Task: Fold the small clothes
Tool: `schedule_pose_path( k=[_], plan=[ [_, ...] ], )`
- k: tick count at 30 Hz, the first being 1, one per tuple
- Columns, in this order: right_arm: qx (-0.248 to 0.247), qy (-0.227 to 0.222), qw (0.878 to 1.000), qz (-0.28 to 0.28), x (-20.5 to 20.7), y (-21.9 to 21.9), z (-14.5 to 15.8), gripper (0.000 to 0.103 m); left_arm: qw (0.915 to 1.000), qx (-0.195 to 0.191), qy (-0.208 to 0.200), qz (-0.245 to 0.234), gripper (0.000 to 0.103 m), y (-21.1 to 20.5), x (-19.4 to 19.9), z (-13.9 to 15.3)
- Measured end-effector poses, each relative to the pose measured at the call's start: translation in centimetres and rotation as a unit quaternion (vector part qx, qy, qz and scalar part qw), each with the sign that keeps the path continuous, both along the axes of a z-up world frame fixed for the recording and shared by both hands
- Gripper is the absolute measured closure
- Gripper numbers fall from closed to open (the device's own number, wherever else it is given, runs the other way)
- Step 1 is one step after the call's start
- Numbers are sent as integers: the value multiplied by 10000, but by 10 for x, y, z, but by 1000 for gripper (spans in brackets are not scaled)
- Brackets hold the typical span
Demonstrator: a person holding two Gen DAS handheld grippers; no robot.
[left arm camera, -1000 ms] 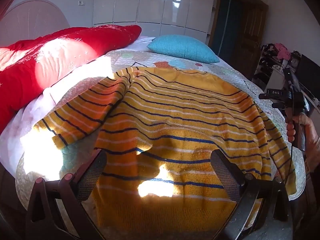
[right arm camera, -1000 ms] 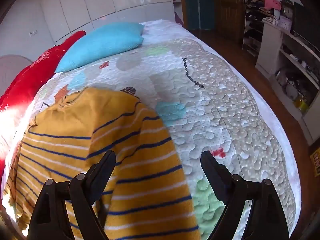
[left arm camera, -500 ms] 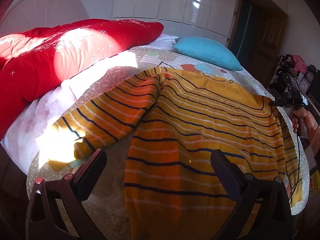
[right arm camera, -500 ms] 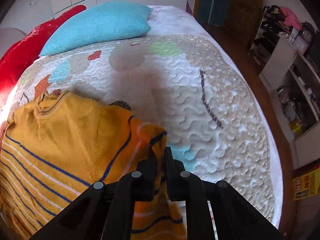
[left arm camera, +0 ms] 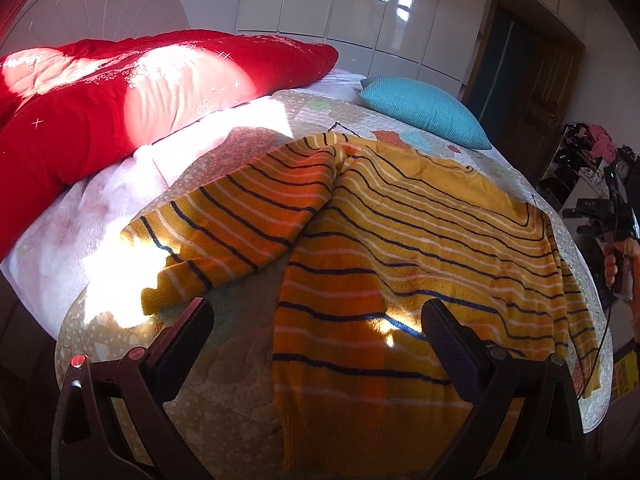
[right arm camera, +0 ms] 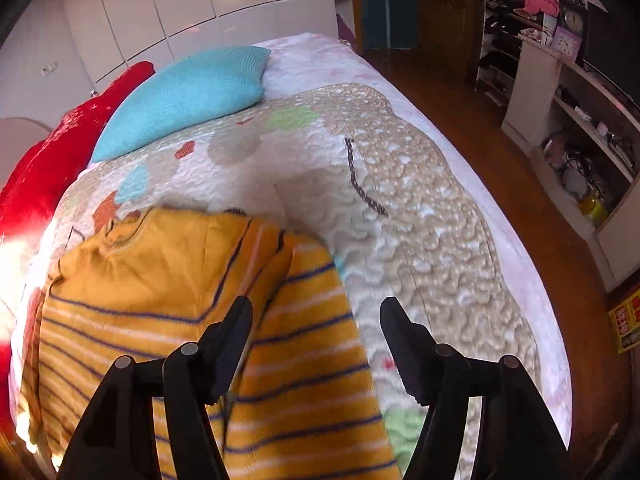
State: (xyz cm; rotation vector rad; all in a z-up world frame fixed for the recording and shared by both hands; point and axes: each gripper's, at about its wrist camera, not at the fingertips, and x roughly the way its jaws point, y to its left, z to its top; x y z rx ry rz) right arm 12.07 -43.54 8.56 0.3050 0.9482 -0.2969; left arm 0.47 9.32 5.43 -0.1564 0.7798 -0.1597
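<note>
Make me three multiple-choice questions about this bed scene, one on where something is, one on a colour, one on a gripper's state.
1. Where does the yellow knitted sweater with dark blue and white stripes lie?
A. on the floor
B. spread on the quilted patterned bedspread
C. on the shelf

2. What colour is the knitted pillow near the head of the bed?
A. turquoise
B. black
C. green

3. How is the right gripper?
A. shut on the sweater
B. out of view
C. open, holding nothing

Answers: 1 B, the sweater lies flat on the bedspread; 2 A, its cover is turquoise; 3 C, its fingers stand apart over the sleeve edge.
</note>
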Motion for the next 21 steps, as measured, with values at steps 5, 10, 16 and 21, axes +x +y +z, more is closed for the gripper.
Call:
schedule_pose_path(
  k=[5, 10, 16, 21],
  plan=[
    [167, 312, 9993, -157, -123, 7, -38, 30, 9995, -246, 36, -182, 0, -4, -16, 0],
    [453, 234, 9973, -527, -212, 16, -76, 30, 9997, -75, -75, -203, 0, -7, -32, 8],
    [1020, -325, 9940, -225, -233, 37, -70, 94, 10000, -49, 65, -22, 0, -1, -29, 10],
    [-22, -191, 9931, -1160, -239, -2, -46, 94, 9999, 10, 4, 130, 0, 12, -31, 11]
  ],
)
